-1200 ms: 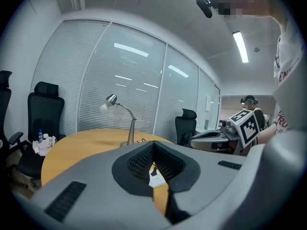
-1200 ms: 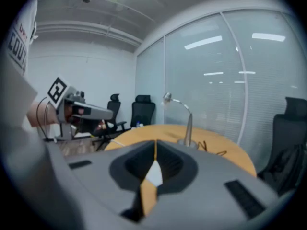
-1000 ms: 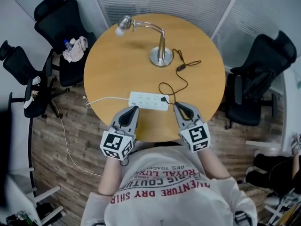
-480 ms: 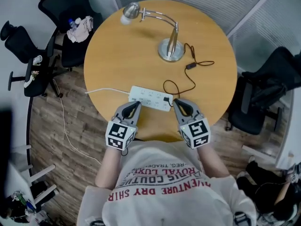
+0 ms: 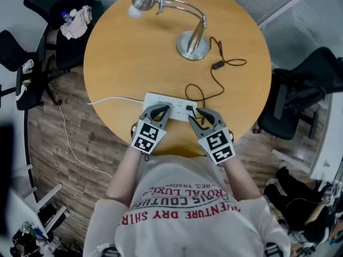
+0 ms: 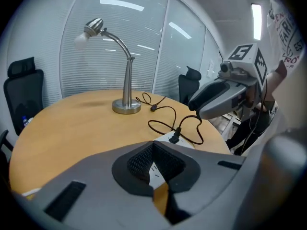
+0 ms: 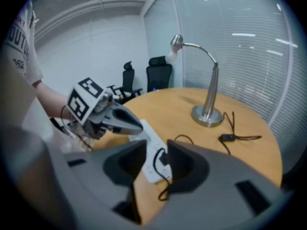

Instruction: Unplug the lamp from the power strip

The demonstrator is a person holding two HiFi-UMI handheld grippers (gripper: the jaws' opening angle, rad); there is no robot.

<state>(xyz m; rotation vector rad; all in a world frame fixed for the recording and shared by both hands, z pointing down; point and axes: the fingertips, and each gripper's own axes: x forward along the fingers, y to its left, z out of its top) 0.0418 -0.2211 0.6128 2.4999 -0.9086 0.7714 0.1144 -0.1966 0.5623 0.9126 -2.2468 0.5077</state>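
- Right tool (image 7: 154, 147), jaws just opened and standing apart, lines up on the black plug (image 7: 163, 158), which shows in the gap with no pad on it yet.
- Left tool (image 5: 160, 109), tips together and empty, is over the middle of the strip (image 5: 154, 98) at the counter's (image 5: 128, 58) near edge. Whether it touches cannot be told. The plug sits in the strip's right end.
- Lamp (image 5: 193, 42) stands toward the far edge, its cord (image 5: 213, 82) looping slack across to the plug.
- The best grip looks to be on the plug's body, not the cord, with pads square on its sides.
- Left tool should press down on the strip, since the light strip would likely lift or slide with the pull.
- Pulling straight out of the socket without twisting seems safest, as an angled tug could bind the pins or slip the pads off.
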